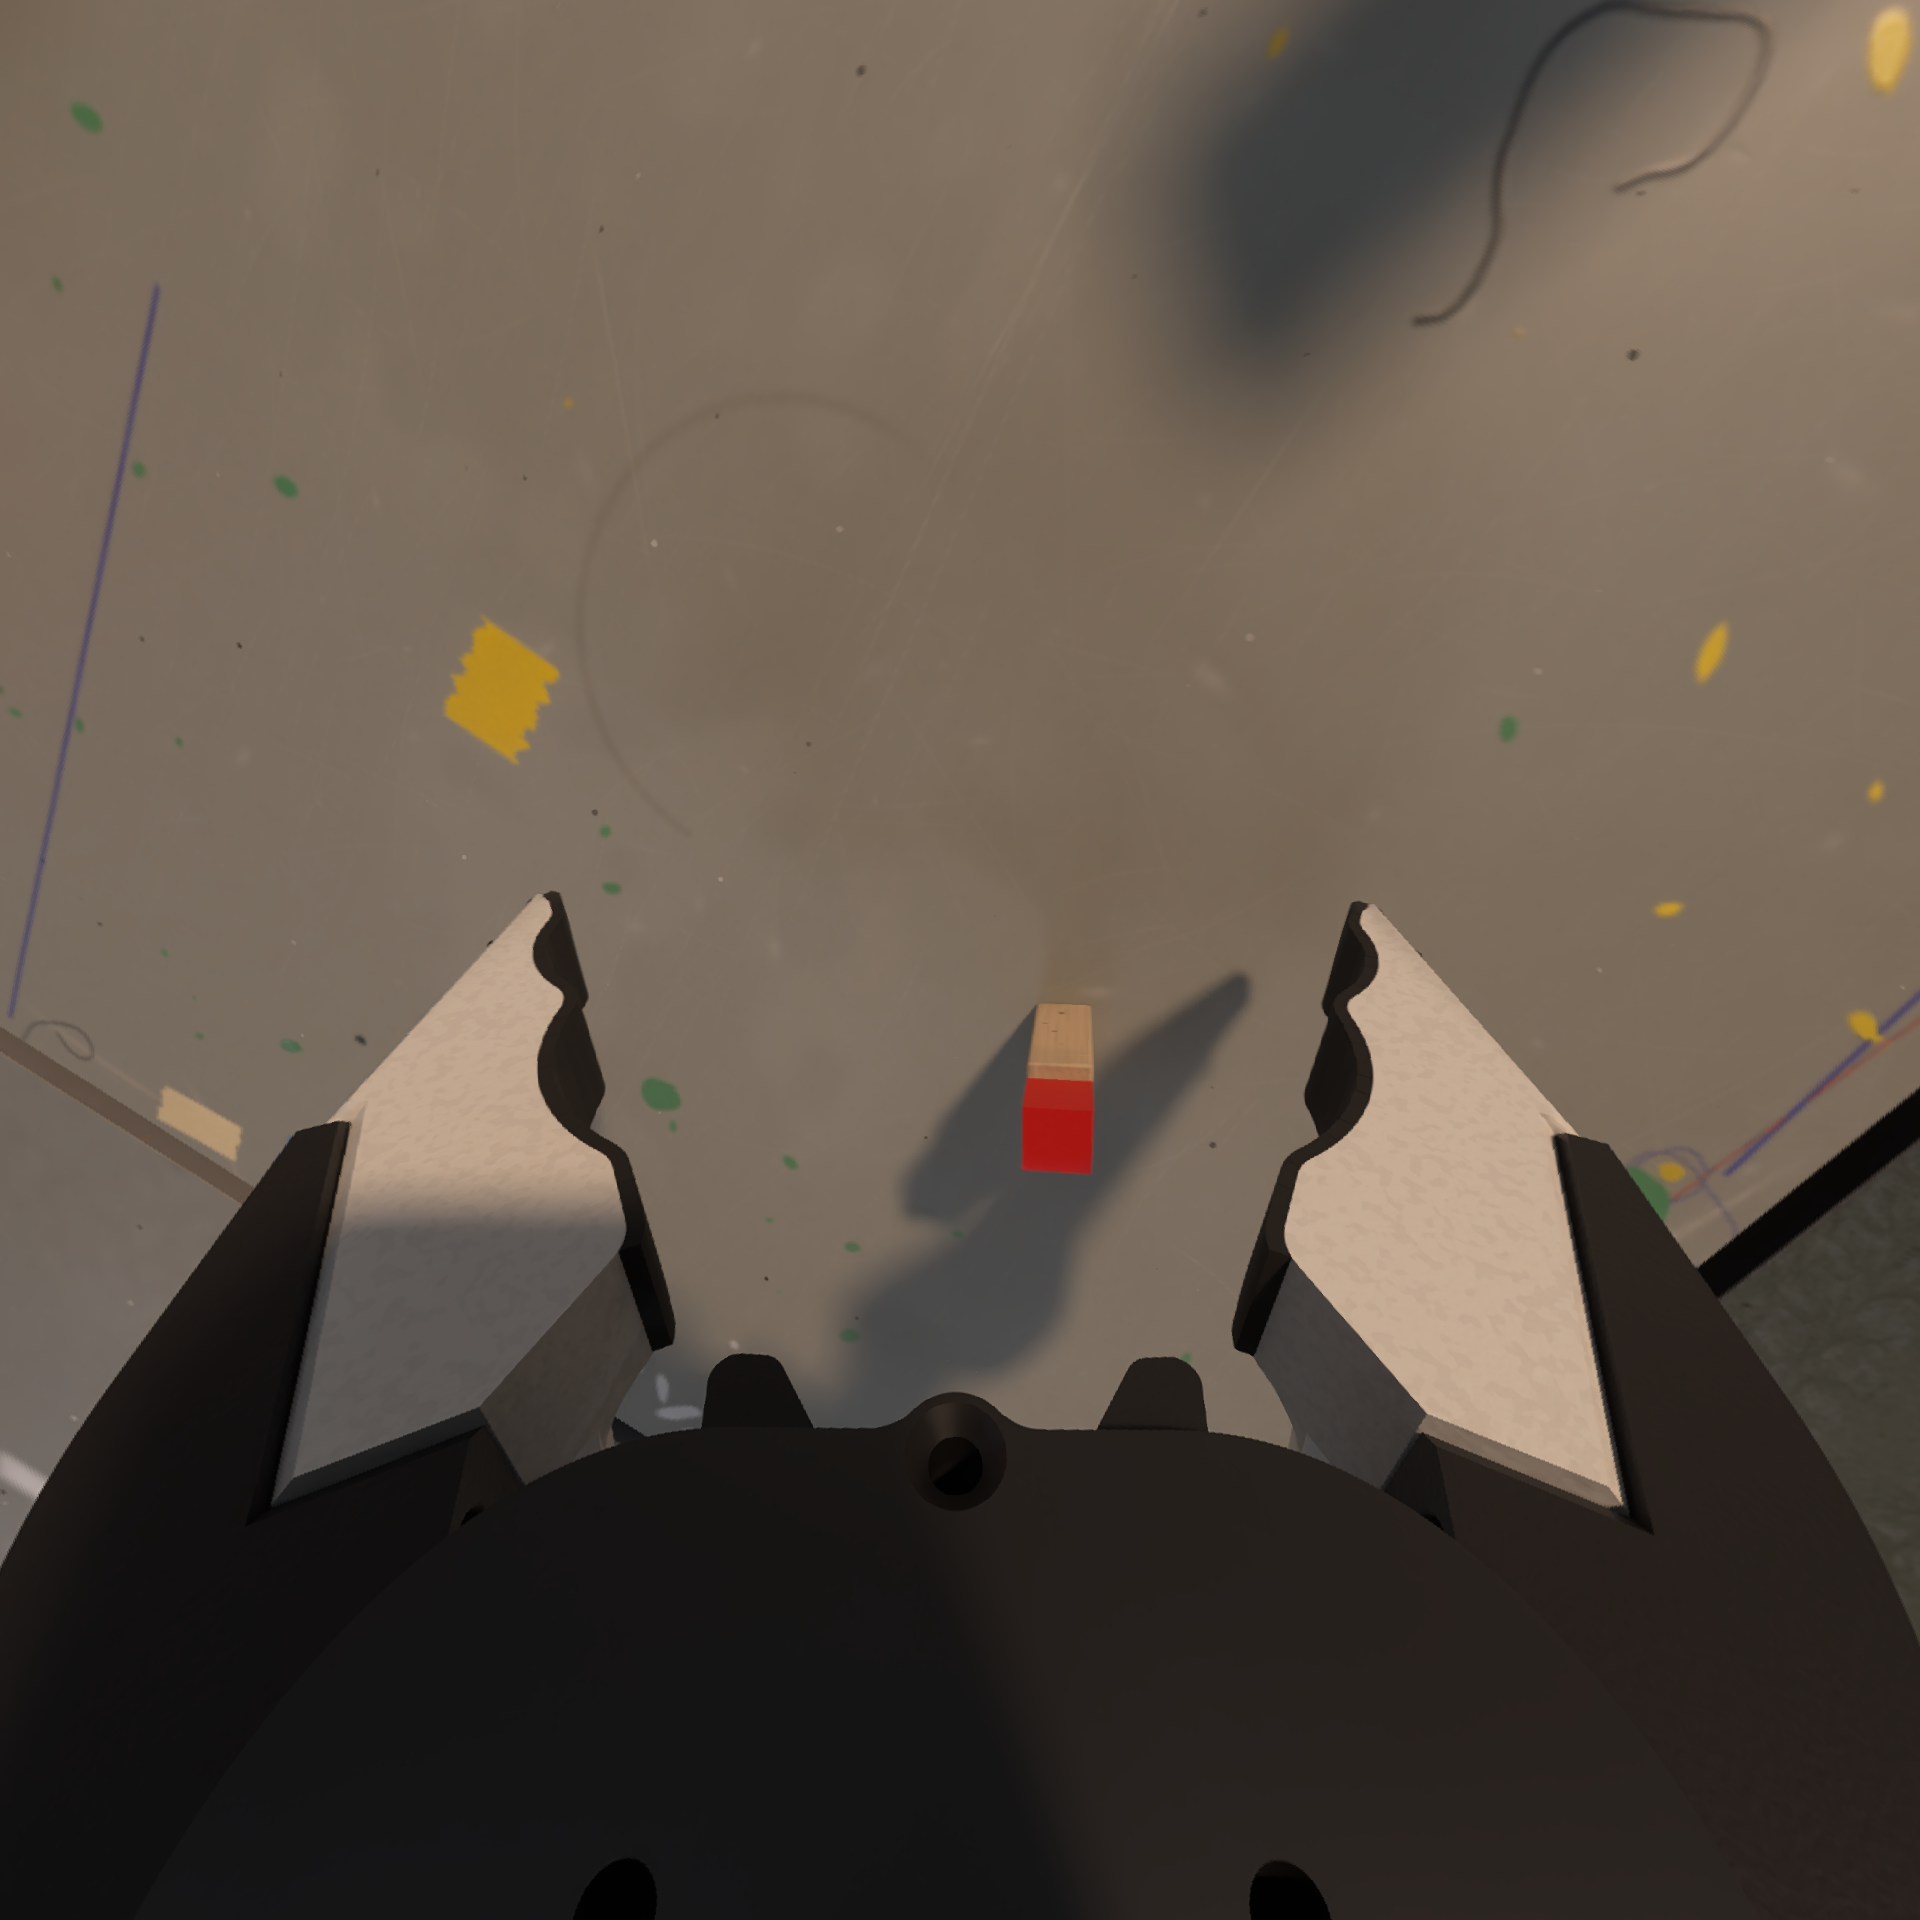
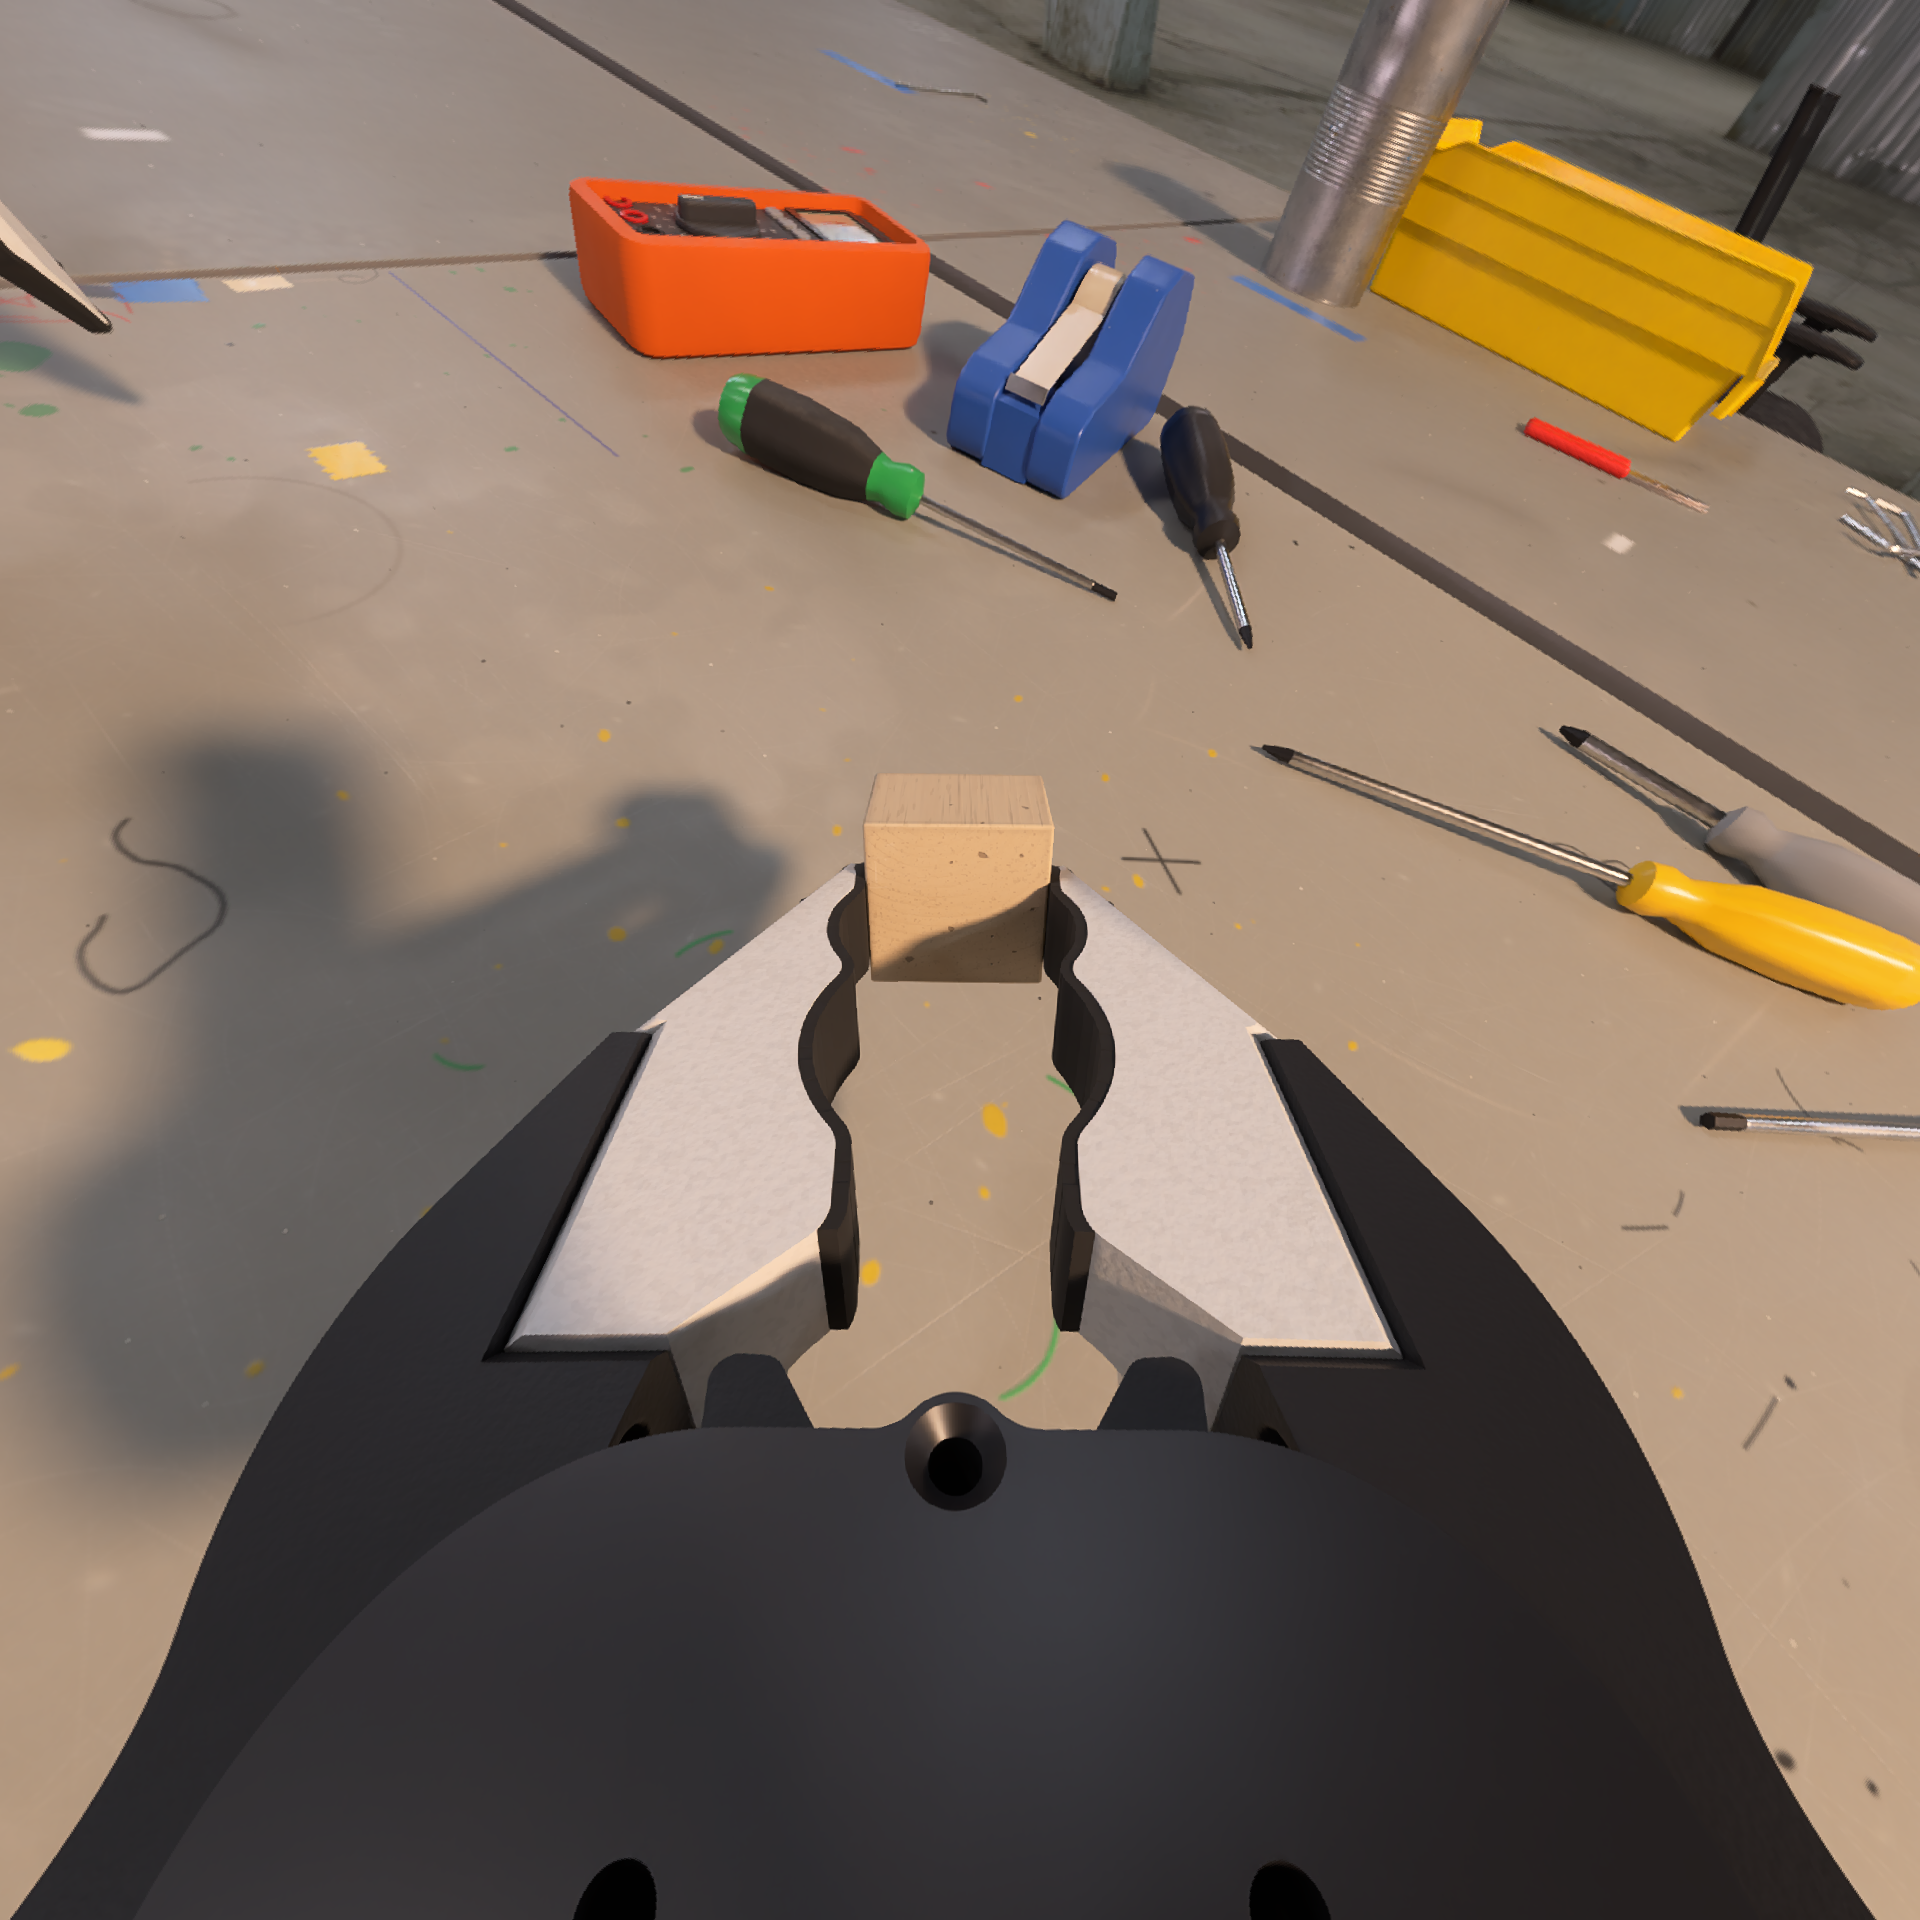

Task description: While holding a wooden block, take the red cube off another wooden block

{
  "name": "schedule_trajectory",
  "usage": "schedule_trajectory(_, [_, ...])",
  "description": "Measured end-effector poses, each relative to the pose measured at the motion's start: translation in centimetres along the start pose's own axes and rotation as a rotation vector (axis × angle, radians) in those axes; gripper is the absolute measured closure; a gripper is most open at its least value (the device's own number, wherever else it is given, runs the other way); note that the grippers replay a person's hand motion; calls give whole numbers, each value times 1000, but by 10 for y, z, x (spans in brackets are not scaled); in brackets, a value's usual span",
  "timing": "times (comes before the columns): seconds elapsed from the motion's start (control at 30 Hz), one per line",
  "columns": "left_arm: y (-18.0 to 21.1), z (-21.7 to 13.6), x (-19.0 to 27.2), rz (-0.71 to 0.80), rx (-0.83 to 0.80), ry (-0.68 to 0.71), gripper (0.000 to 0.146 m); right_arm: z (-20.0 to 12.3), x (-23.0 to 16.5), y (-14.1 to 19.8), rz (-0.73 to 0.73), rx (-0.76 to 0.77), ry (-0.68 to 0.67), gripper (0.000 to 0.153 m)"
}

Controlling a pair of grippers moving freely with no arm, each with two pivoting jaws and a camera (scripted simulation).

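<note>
While right tongs (image 2: 956, 894) clamp one wooden block (image 2: 957, 878), left tongs (image 1: 956, 1039) gape wide, red cube (image 1: 1057, 1125) unlifted from its block (image 1: 1061, 1040).

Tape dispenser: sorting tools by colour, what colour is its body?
Blue, with a beige tape roll; the tape dispenser shows best in the right wrist view.

We see warm, fairly bright light casting soft, blurry-edged shadows across the table (image 2: 520, 644); wide-angle distortion bends lines near the edges, everything otherwise sharp.
</note>
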State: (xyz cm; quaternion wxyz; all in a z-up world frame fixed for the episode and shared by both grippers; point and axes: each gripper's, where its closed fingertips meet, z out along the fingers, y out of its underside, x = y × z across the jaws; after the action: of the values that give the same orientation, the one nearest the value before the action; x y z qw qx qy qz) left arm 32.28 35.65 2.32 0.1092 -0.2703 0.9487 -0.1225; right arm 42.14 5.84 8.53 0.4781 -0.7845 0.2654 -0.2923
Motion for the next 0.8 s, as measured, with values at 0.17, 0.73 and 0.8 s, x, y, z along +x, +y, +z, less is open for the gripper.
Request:
schedule_trajectory(0.17, [8,-1,-18,-26,-25,-51,15,-1,-1,-1,-2,5,-2,120])
schedule_trajectory(0.73, [23,-60,-4,-184,122,35,38,-2,-5,-5,-26,14,-12,120])
schedule_trajectory(0.8, [26,-63,-1,-183,117,44,42,-1,-4,-4,-26,11,-12,120])
